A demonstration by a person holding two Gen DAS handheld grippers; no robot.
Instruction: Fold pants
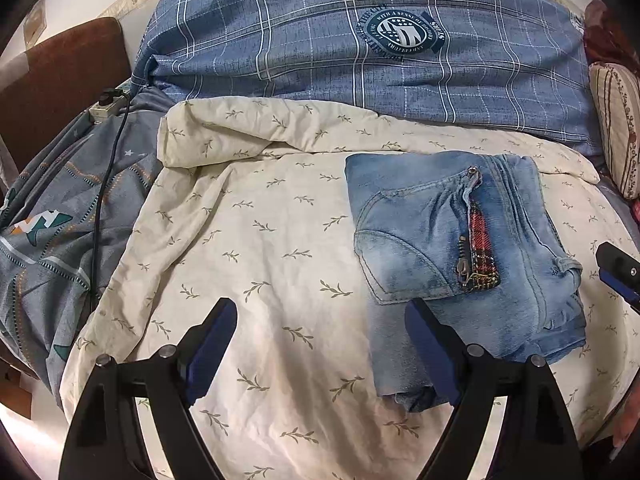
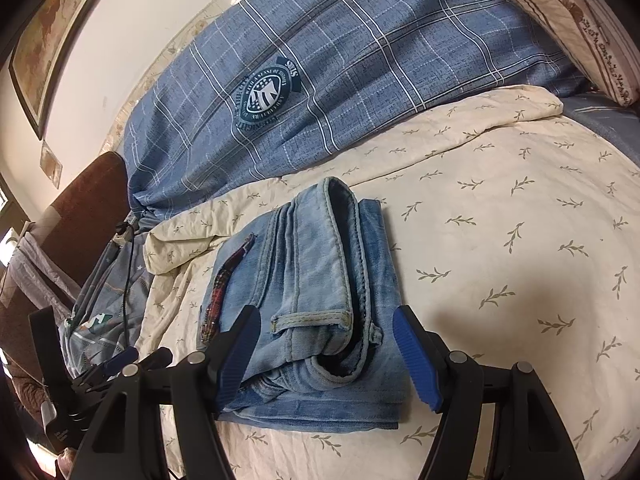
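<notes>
One pale-blue pair of pants [image 1: 460, 248], folded compact, zipper up.

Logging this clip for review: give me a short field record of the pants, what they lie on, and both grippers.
pants: light blue jeans, folded into a compact stack, back pocket and red plaid zipper trim on top
surface: cream leaf-print sheet on a bed
behind: blue plaid duvet
left gripper: jaws open, over the sheet at the jeans' edge, holding nothing
right gripper: jaws open, either side of the folded jeans, not pressing them
</notes>
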